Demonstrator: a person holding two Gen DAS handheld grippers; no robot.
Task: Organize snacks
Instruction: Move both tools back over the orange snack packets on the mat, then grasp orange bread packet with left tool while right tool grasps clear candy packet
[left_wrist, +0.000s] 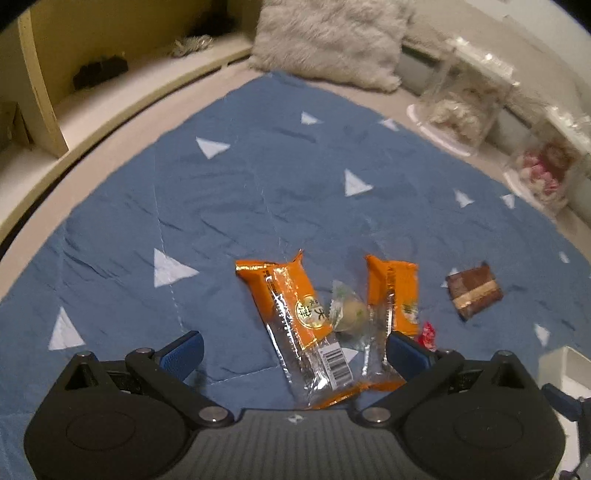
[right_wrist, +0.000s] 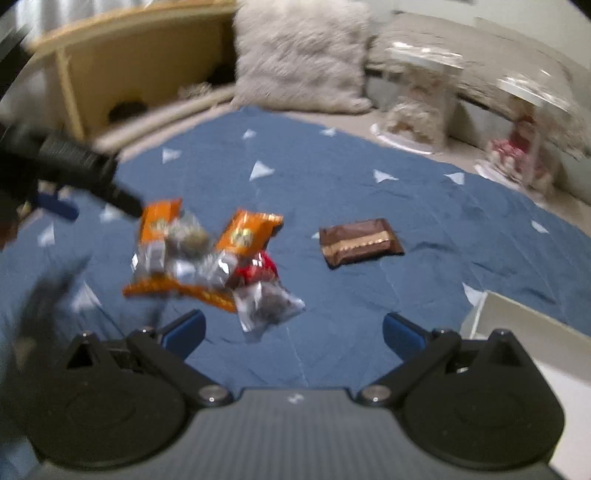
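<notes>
Left wrist view: left gripper (left_wrist: 295, 347) spread wide over two orange snack packs (left_wrist: 295, 314) on the blue quilt (left_wrist: 221, 206), nothing gripped; right wrist view: right gripper (right_wrist: 293, 328) released and empty, brown chocolate bar (right_wrist: 360, 242) apart, white bin (right_wrist: 517, 325) corner visible, sorting apparently unstarted

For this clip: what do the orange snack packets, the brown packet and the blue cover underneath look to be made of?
Orange packets: thin plastic film, glossy, judging by the glare streaks and the clear section with a barcode. Brown packet: probably plastic or foil wrap, duller, with a gold band; blur leaves it open. Blue cover: woven fabric, matte, apparently quilted, going by the creases and stitched seam lines.
</notes>
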